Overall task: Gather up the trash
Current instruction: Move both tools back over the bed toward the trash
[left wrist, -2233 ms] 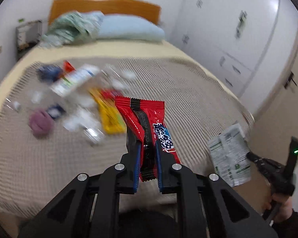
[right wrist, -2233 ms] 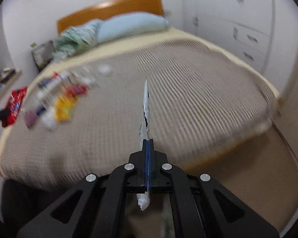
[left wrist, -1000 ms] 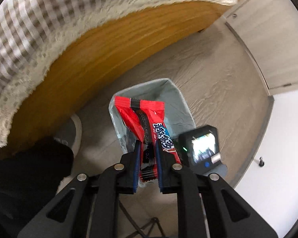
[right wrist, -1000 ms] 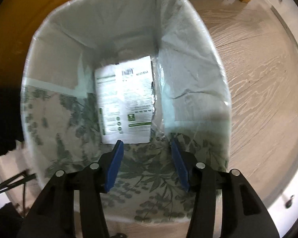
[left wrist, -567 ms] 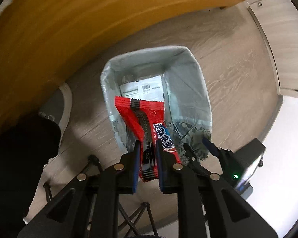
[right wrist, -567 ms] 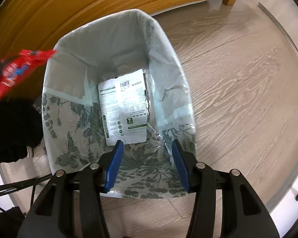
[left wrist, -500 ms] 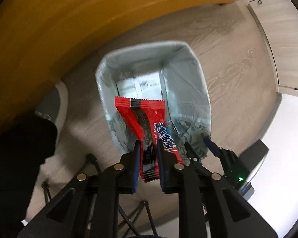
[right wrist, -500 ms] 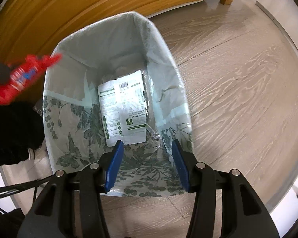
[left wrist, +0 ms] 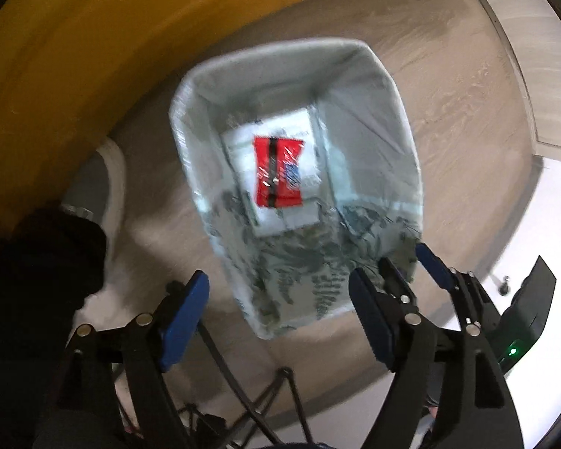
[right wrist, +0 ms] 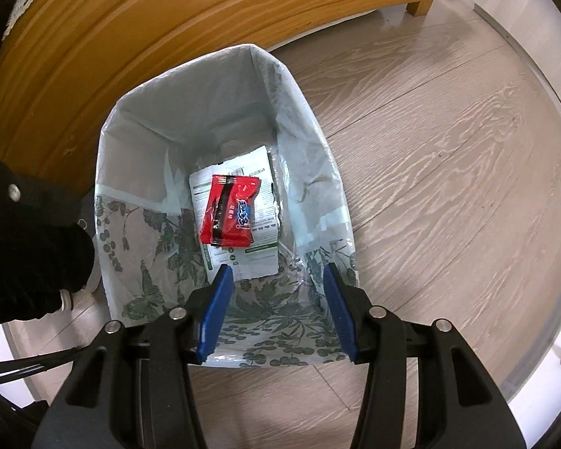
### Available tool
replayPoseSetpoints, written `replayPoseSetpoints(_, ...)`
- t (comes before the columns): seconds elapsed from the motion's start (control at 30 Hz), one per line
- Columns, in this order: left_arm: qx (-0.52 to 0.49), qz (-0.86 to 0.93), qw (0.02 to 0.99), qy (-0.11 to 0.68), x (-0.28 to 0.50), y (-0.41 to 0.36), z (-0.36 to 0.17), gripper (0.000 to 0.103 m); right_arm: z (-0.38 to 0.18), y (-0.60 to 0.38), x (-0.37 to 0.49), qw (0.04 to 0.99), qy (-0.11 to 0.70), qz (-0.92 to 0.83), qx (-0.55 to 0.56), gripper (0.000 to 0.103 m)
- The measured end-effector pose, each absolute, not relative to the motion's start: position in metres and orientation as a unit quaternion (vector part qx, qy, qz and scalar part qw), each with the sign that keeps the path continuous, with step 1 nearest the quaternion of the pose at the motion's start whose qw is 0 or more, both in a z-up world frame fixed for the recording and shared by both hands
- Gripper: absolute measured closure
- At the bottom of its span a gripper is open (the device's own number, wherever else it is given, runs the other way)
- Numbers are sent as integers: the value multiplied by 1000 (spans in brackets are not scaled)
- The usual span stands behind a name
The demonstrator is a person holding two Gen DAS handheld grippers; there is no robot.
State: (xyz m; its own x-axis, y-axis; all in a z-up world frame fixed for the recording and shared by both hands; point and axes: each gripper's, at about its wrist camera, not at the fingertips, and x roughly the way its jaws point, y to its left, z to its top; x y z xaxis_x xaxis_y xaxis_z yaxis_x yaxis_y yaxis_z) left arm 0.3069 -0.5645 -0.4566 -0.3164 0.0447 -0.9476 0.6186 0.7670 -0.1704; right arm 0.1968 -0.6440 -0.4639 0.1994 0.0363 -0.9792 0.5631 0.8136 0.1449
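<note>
A trash bin lined with a white bag stands on the floor; it also shows in the right wrist view. A red snack wrapper lies at its bottom on a white printed wrapper. The right wrist view shows the same red wrapper and white wrapper. My left gripper is open and empty above the bin's near rim. My right gripper is open and empty above the bin; it also shows in the left wrist view, at the lower right.
The wooden bed frame runs just behind the bin. Wood-grain floor spreads to the right. A grey slipper and a dark-clothed leg are left of the bin. A black stand's legs show below.
My left gripper has opened and let go of the red wrapper, which now lies in the bin on the white wrapper. The right gripper has stayed open above the bin.
</note>
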Motion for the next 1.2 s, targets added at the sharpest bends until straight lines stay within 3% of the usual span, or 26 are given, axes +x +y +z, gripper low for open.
replayPoseSetpoints(0.27, 248, -249, 575, 739, 313, -559, -442, 28, -454, -645, 195, 729, 608, -185, 256, 54)
replayPoseSetpoints(0.37, 245, -262, 598, 717, 318, -559, -422, 28, -440, -648, 194, 729, 606, -201, 246, 42)
replayPoseSetpoints(0.7, 161, -346, 704, 599, 338, -531, -300, 28, -349, -643, 220, 757, 580, -248, 169, 39)
replayPoseSetpoints(0.97, 64, -354, 778, 515, 385, -432, -197, 28, -246, -606, 266, 819, 508, -246, 104, 36)
replayPoseSetpoints(1.2, -11, -284, 826, 487, 438, -312, -160, 28, -182, -529, 336, 869, 455, -189, 46, 36)
